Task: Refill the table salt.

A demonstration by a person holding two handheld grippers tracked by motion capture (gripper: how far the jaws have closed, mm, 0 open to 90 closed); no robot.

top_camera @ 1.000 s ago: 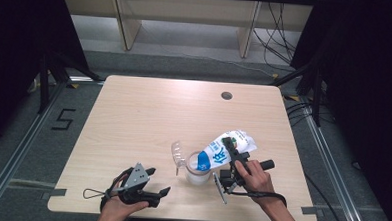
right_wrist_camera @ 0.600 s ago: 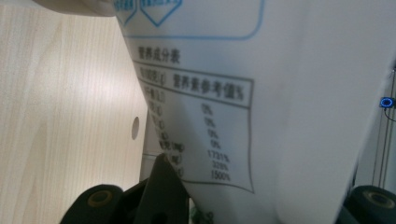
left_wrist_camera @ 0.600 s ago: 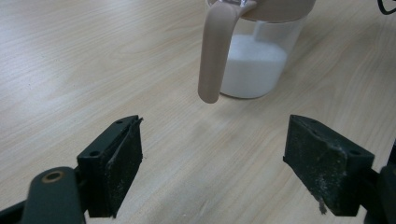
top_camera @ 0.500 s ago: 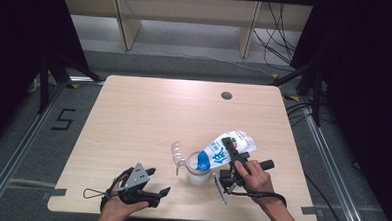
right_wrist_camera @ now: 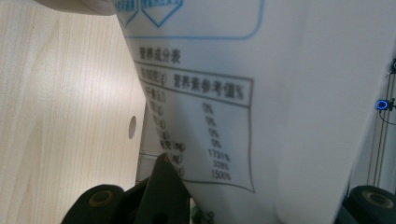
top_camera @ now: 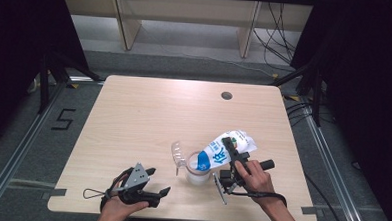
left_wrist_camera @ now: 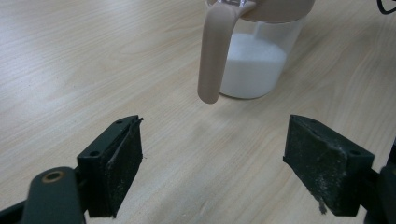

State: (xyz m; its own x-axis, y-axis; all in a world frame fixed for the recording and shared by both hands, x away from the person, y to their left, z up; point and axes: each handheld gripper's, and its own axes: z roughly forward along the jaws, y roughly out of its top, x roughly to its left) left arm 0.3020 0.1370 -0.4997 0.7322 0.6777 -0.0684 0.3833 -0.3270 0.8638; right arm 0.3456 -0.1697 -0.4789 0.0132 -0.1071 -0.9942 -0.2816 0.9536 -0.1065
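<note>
Pouring: right claw [top_camera: 230,153] pinches the tilted bag [top_camera: 222,149] over the jar [top_camera: 197,168]; left claw [top_camera: 153,183] rests spread. Next, likely righting the bag.

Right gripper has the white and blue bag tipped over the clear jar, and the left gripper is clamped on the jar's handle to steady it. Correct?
Not quite. The left gripper is open and holds nothing; the left gripper view shows its jaws spread, short of the jar and its handle. The rest stands: the right gripper holds the bag tipped over the jar.
</note>
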